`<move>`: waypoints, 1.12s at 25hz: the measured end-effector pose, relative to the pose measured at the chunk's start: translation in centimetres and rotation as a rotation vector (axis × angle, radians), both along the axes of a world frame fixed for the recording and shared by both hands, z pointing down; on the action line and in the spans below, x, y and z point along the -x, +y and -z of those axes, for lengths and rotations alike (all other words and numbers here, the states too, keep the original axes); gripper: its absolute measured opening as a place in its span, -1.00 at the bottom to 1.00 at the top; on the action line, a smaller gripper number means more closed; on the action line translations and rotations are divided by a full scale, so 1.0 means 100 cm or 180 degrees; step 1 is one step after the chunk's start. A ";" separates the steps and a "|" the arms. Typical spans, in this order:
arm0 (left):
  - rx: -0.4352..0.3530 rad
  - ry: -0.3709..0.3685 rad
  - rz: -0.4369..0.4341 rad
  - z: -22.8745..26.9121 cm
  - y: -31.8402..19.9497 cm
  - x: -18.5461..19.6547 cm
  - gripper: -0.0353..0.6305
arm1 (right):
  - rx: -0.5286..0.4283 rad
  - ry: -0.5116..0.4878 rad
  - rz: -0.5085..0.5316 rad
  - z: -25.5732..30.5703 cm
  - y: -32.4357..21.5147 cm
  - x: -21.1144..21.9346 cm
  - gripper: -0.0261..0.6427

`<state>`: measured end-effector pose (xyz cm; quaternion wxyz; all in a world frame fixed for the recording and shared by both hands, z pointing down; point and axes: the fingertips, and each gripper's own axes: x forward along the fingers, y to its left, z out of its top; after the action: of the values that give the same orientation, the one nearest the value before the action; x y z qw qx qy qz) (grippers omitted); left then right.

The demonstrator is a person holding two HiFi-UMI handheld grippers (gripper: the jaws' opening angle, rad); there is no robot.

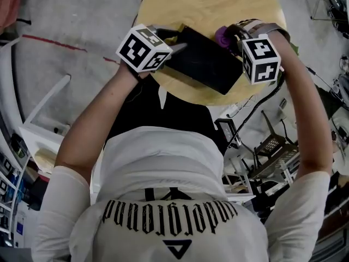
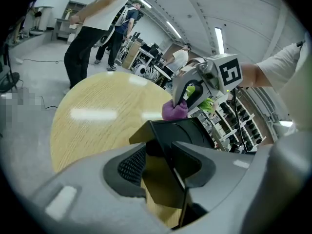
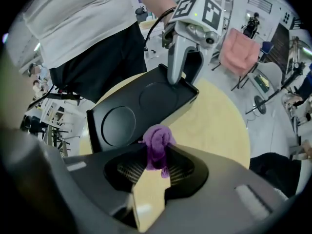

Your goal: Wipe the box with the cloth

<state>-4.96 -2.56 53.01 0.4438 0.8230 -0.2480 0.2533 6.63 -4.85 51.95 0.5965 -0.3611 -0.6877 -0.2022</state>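
Landmark for all positions: the black box [image 1: 204, 61].

Box: a shallow black tray-like box, open side up, with two round recesses in its floor [image 3: 141, 108]. The round wooden table [image 1: 218, 4] was directly under the box, and the box sat toward the table's edge nearest the person. I could not tell whether the box lay flat or had one end raised.

Left gripper [image 1: 173, 41]: at the box's left end in the head view. In the left gripper view the jaws [image 2: 165, 160] stood wide apart, one on each side of the box's wall [image 2: 187, 133] and clamped on it. The right gripper view showed the same grip from across the box, with the fingers straddling its far corner [image 3: 183, 77].

Right gripper [image 1: 233, 37]: at the box's opposite end and pointed steeply down. Its jaws [image 3: 156, 167] were closed on a bunched purple cloth [image 3: 157, 145], and a tuft stuck out past the fingertips.

Cloth: at the rim of the box's right end [image 1: 222, 35]. In the left gripper view it sat right at the box's far edge [image 2: 174, 110], under the right gripper [image 2: 184, 101]. It looked to be touching the box, though contact was not certain.

Beyond the box, people stood on the shop floor.
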 end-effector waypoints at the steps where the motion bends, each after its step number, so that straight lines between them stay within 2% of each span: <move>1: 0.0011 0.0017 0.0019 -0.001 -0.002 -0.002 -0.36 | 0.0054 0.0003 0.0055 -0.003 0.000 0.002 -0.61; 6: 0.0019 0.0083 0.0089 0.000 -0.006 -0.007 -0.36 | 0.0108 -0.0066 0.0302 -0.013 -0.006 0.020 -0.61; 13: 0.0029 0.0128 0.0205 0.004 0.000 -0.005 -0.36 | 0.0042 -0.0489 0.0583 -0.011 -0.011 0.100 -0.61; 16: 0.0040 0.0137 0.0231 0.003 0.000 -0.002 -0.36 | 0.0051 -0.0538 0.0644 -0.012 -0.012 0.117 -0.61; 21: 0.0003 0.0082 0.0221 0.002 0.002 -0.001 -0.36 | 0.0173 -0.0466 0.0545 -0.015 -0.006 0.086 -0.61; 28: -0.0022 0.0005 0.0198 0.001 0.002 0.004 -0.36 | 0.0318 -0.0095 0.0535 -0.016 0.006 0.007 -0.61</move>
<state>-5.37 -2.35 52.88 0.4488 0.8166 -0.2740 0.2379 5.96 -4.22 53.58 0.5484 -0.4439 -0.6729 -0.2223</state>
